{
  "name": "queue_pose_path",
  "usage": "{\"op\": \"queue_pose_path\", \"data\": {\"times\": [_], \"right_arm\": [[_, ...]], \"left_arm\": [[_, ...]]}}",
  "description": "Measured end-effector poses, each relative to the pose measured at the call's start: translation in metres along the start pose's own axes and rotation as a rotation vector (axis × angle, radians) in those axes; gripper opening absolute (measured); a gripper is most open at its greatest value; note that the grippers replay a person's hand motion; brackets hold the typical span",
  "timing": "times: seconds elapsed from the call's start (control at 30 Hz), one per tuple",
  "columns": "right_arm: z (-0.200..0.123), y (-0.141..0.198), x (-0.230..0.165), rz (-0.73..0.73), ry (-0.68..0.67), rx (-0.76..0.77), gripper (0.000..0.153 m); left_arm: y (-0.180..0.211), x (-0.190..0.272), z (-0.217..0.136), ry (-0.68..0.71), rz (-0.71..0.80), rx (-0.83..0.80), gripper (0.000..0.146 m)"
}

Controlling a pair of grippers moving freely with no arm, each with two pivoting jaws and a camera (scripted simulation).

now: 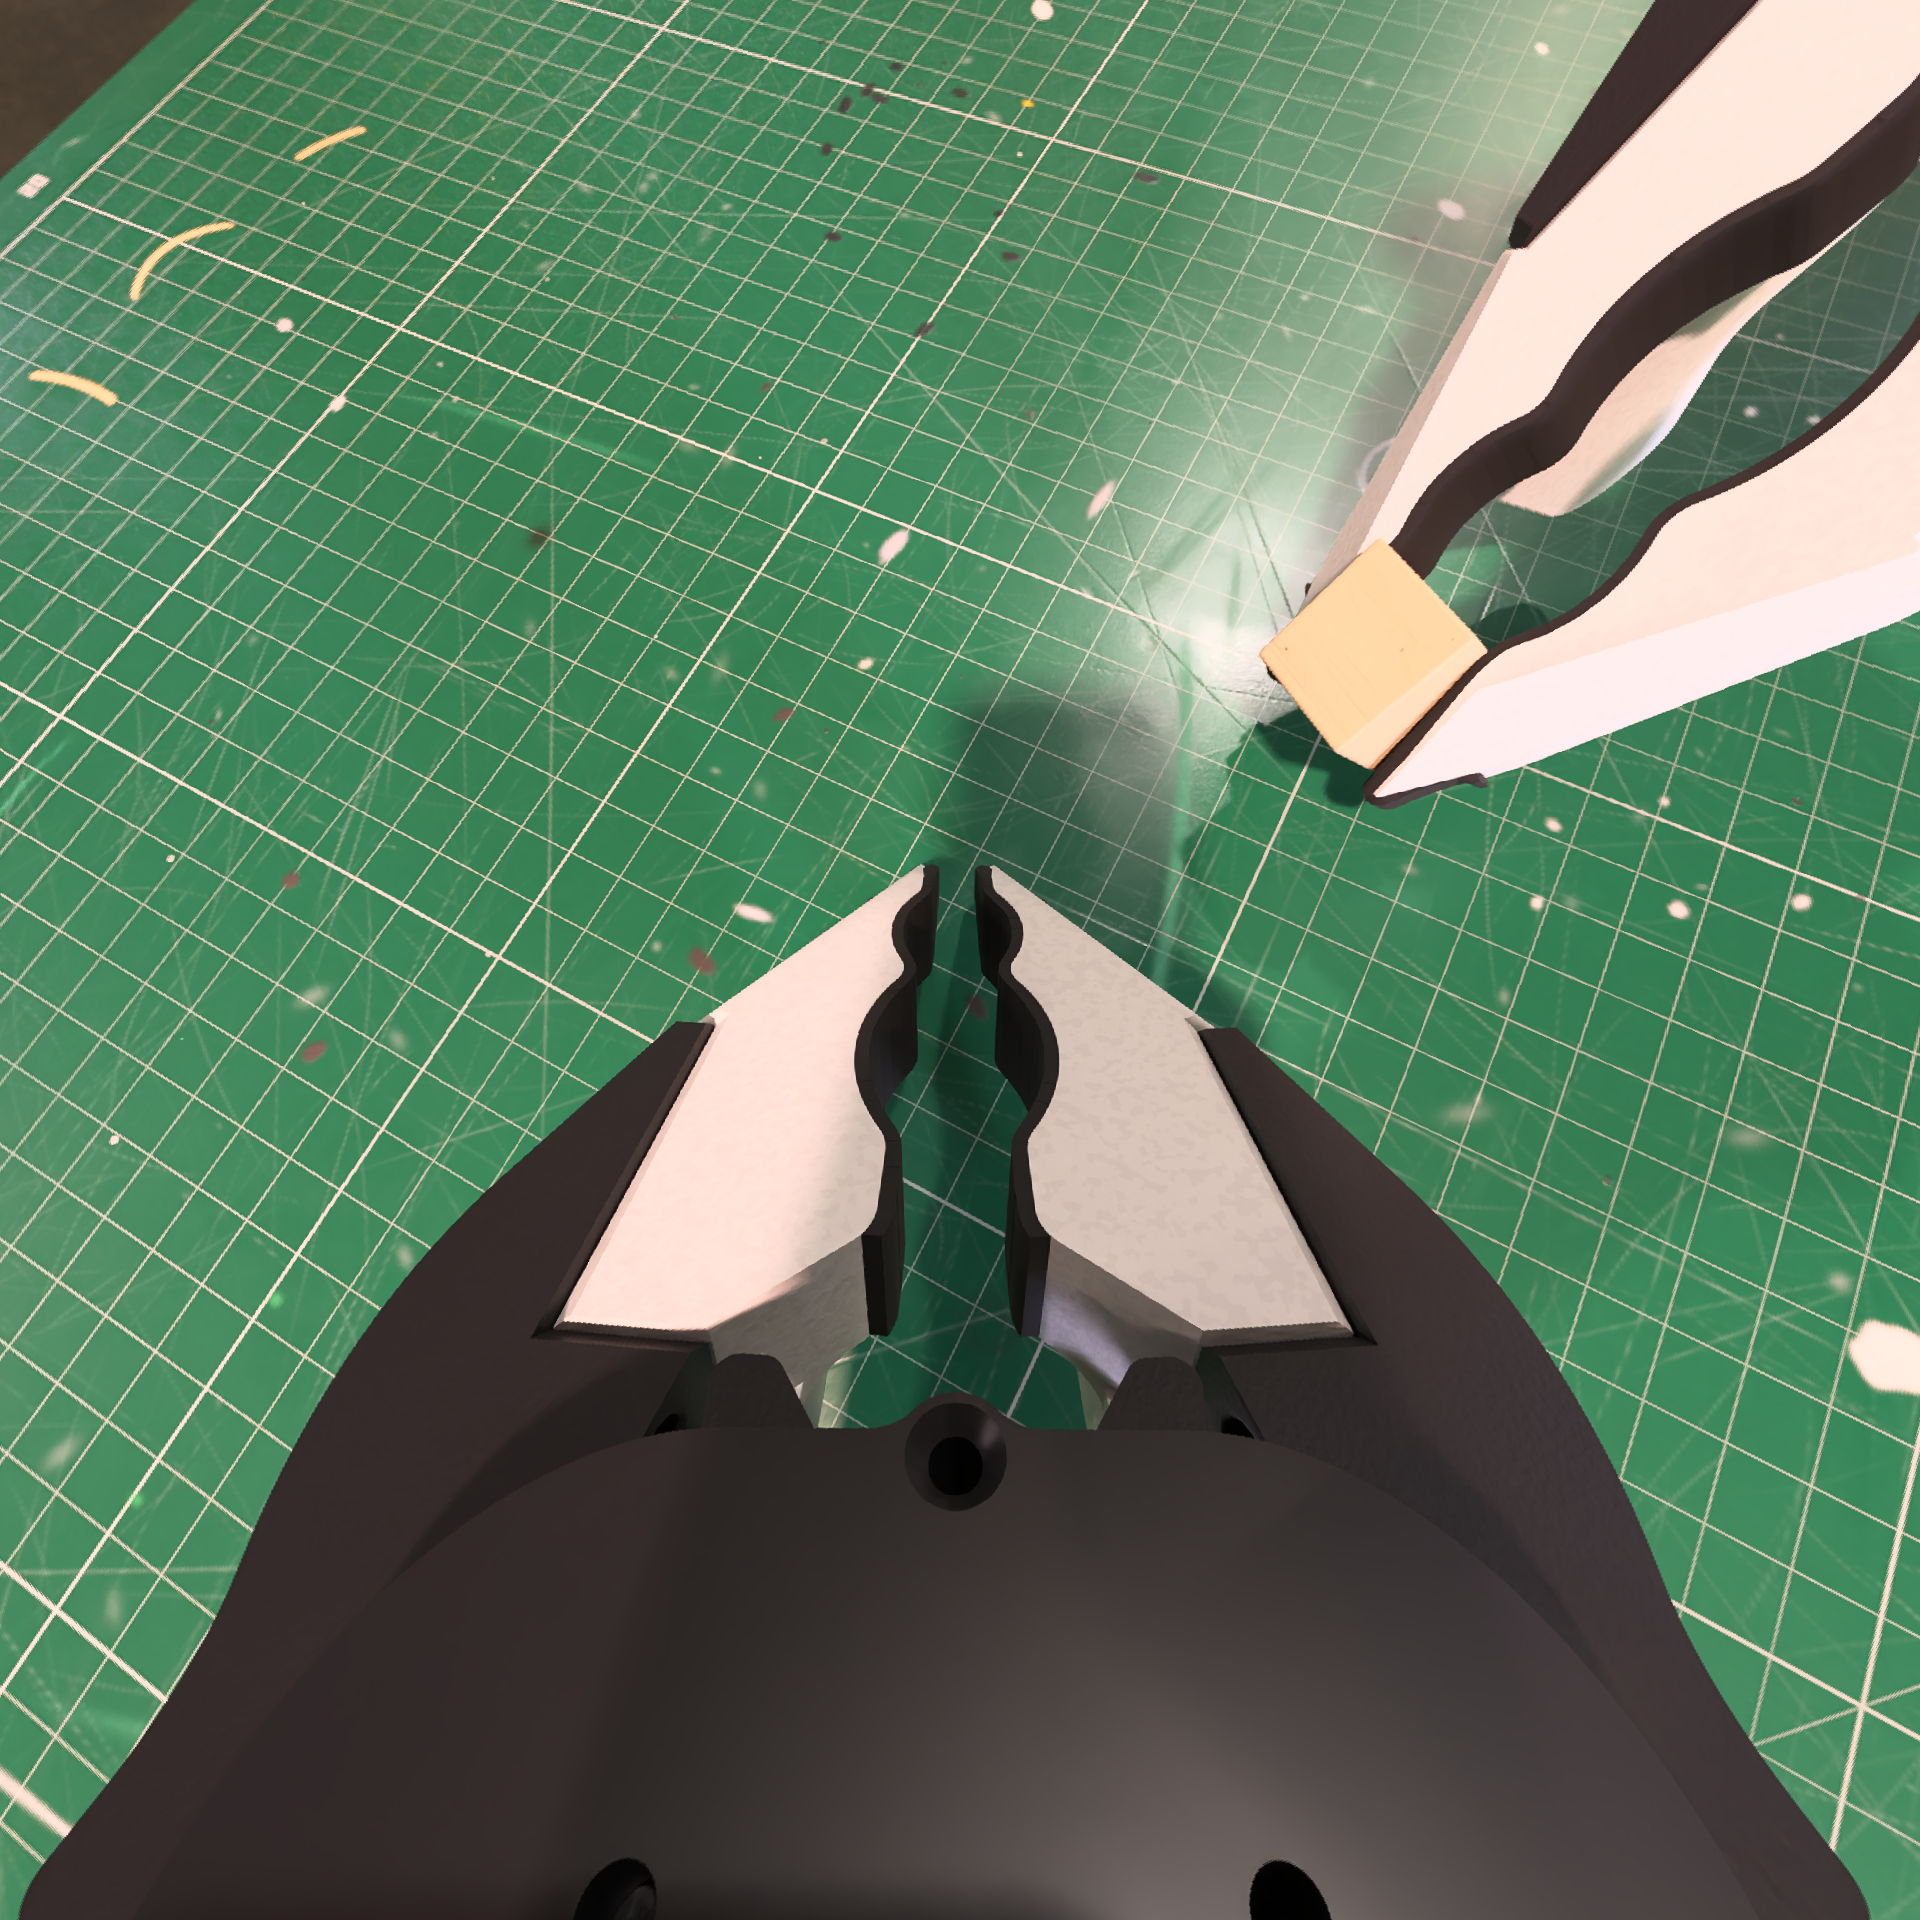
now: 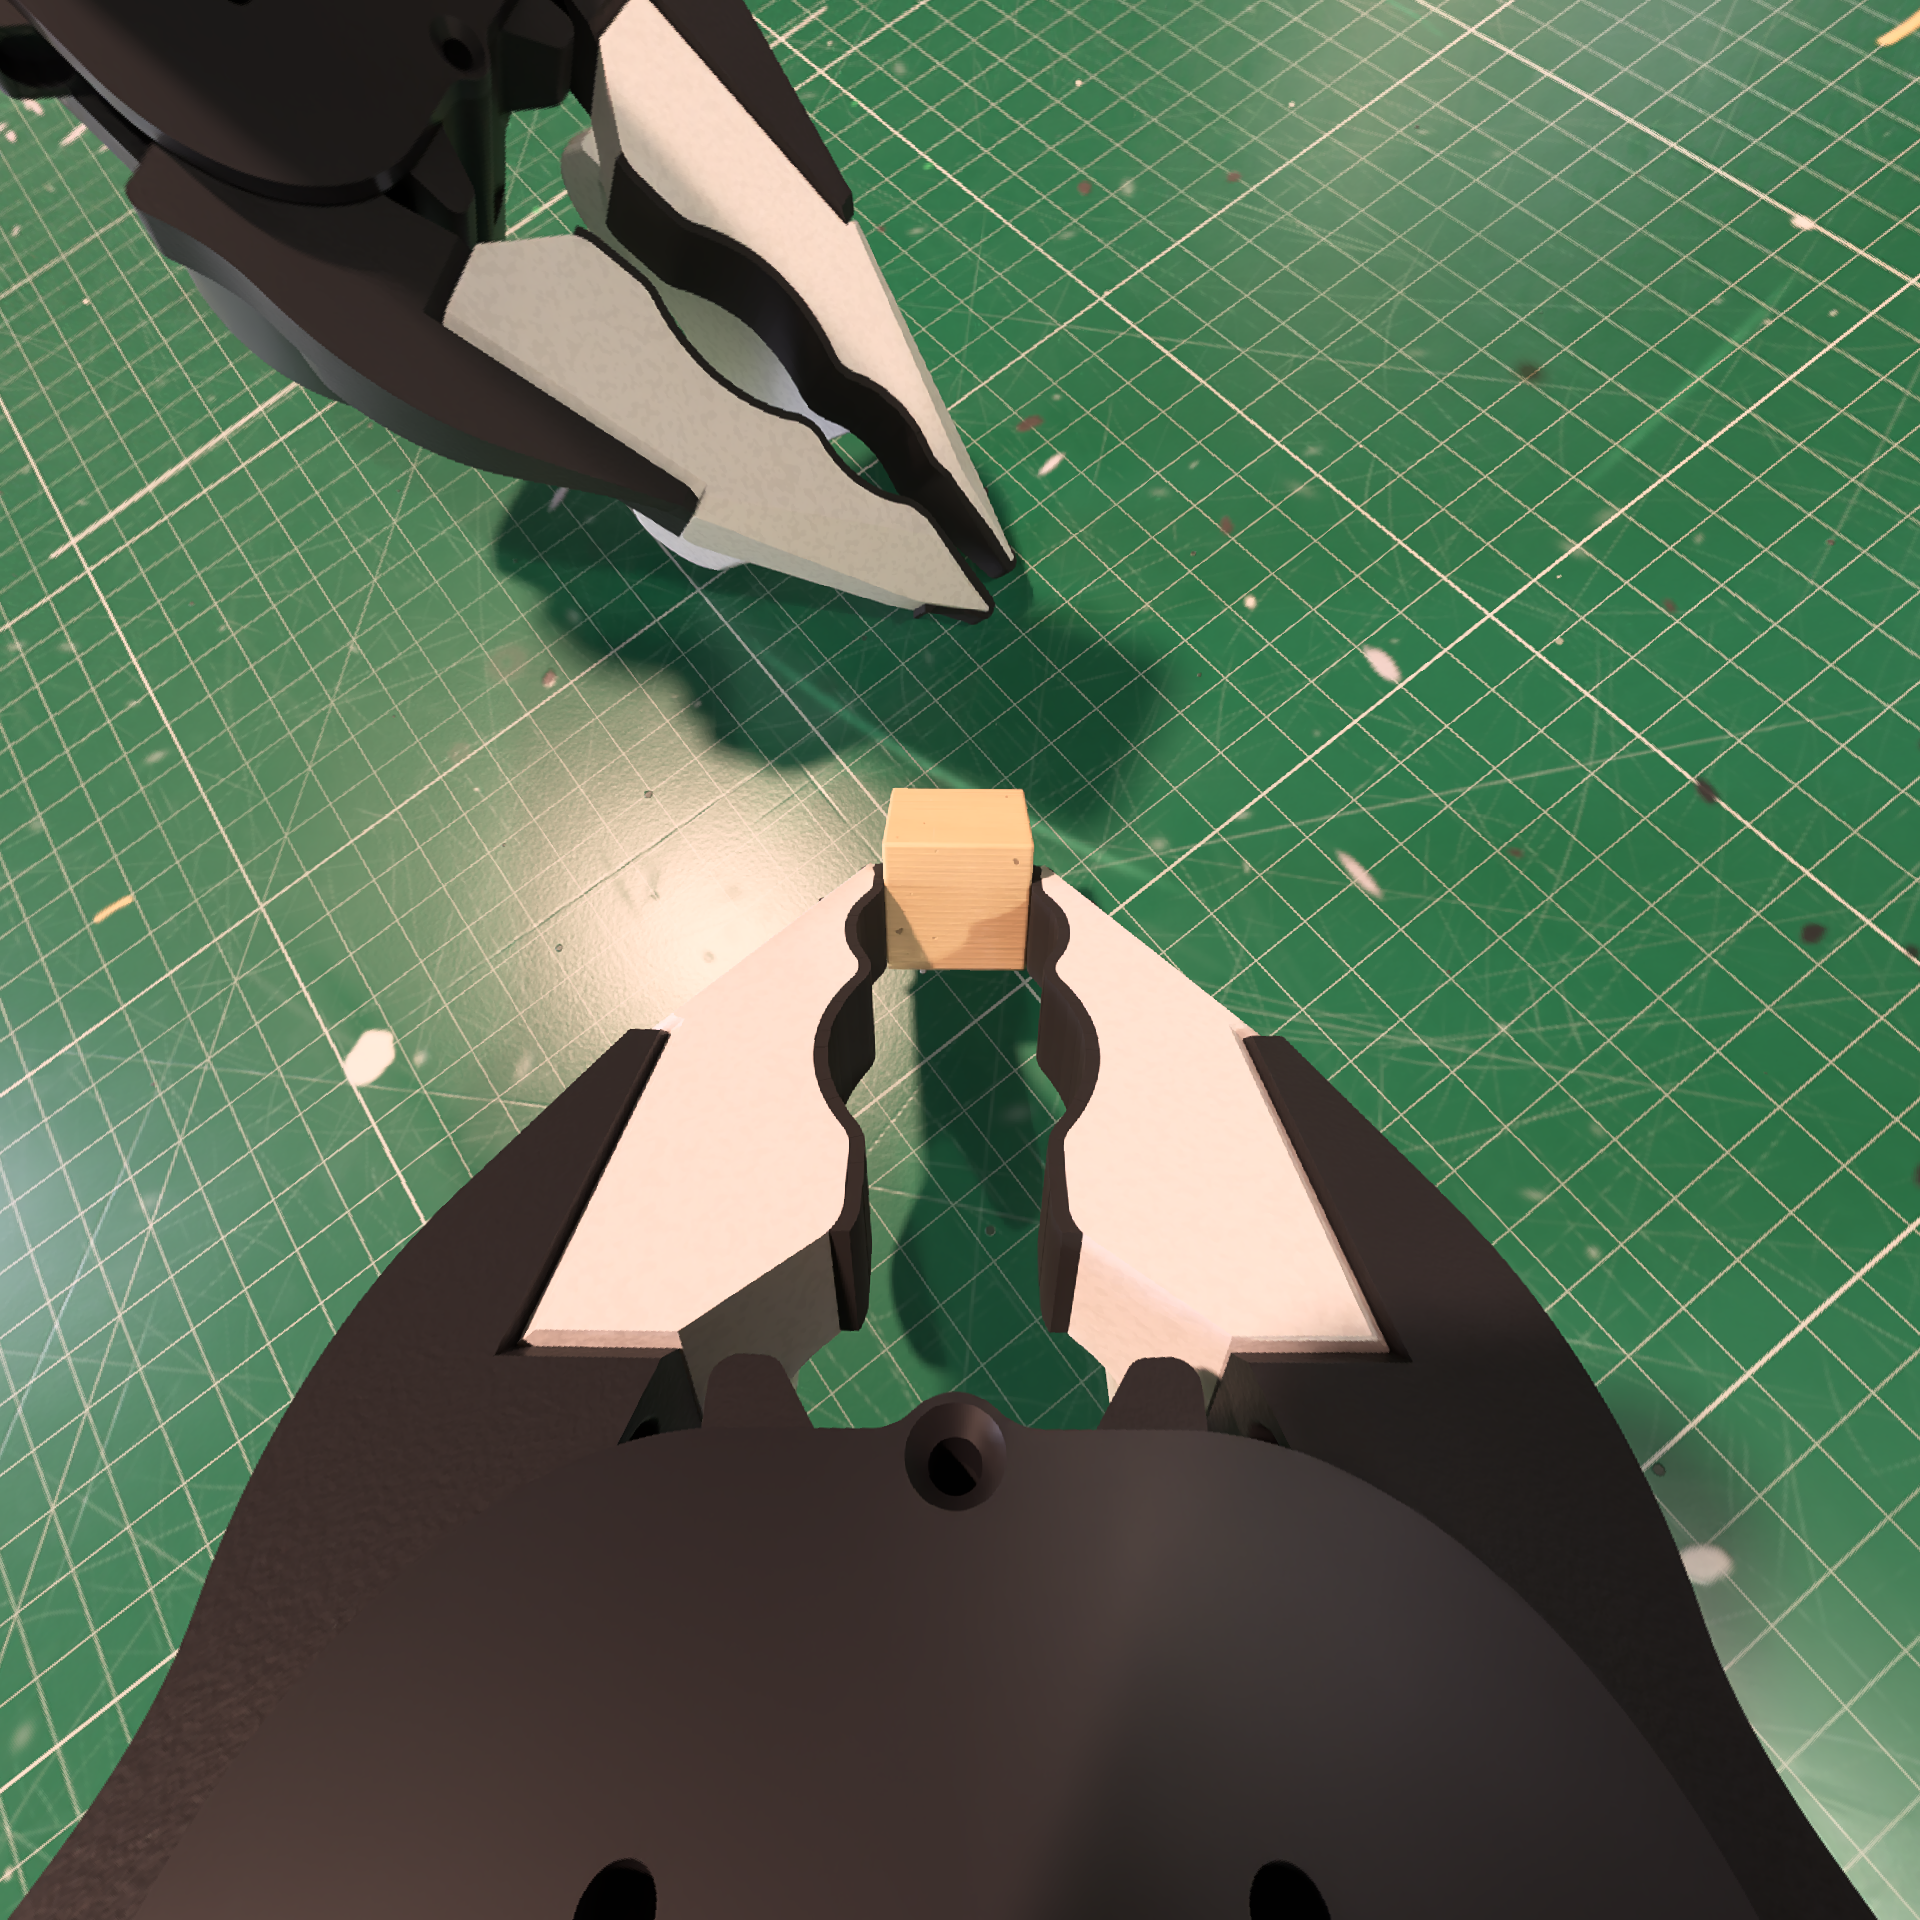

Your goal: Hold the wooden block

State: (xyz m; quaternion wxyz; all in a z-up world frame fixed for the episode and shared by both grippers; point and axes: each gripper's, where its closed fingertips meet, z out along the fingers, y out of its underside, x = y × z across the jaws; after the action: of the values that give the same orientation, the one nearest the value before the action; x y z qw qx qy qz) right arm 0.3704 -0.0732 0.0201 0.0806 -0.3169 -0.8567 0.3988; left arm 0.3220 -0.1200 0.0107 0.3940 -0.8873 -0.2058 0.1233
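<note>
A small pale wooden block [image 2: 956, 894] sits between the tips of my right gripper [image 2: 956, 883], whose black pads press its two sides; it is held close to the green cutting mat [image 2: 1455, 520]. In the left wrist view the same block [image 1: 1366, 649] shows at the right, clamped at the tips of the right gripper [image 1: 1361, 675]. My left gripper [image 1: 956, 878] is shut and empty, with only a thin gap between its tips, and points at the mat a short way from the block. It also shows in the right wrist view [image 2: 992, 587], beyond the block to the left.
The green gridded mat [image 1: 520, 623] covers the whole surface, with small white and dark flecks and a few thin yellow slivers [image 1: 171, 255] at the far left. A dark edge beyond the mat [image 1: 42, 62] shows at the top left corner.
</note>
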Motion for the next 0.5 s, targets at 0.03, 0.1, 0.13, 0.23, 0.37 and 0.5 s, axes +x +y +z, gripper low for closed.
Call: {"op": "queue_pose_path", "data": {"times": [0.03,0.1,0.13,0.23,0.37,0.5], "right_arm": [[0.0009,0.0005,0.0002,-0.001,0.002,-0.004,0.026],[0.0028,0.0018,0.0002,-0.006,0.007,-0.013,0.026],[0.0037,0.0026,0.0000,-0.008,0.009,-0.019,0.026],[0.0048,0.0038,0.0002,-0.016,0.015,-0.030,0.026],[0.0047,0.0044,0.0004,-0.016,0.015,-0.033,0.026],[0.0045,0.0050,0.0007,-0.014,0.015,-0.037,0.026]], "left_arm": [[0.0000,0.0000,0.0000,0.000,0.000,0.000,0.007],[0.0000,0.0001,0.0000,0.000,0.000,0.000,0.007],[0.0000,0.0002,0.0000,0.000,0.001,0.000,0.007],[0.0000,0.0002,0.0000,-0.001,0.002,0.000,0.007],[0.0000,0.0003,0.0000,-0.001,0.002,0.000,0.007],[0.0000,0.0003,0.0000,-0.002,0.002,0.000,0.007]]}}
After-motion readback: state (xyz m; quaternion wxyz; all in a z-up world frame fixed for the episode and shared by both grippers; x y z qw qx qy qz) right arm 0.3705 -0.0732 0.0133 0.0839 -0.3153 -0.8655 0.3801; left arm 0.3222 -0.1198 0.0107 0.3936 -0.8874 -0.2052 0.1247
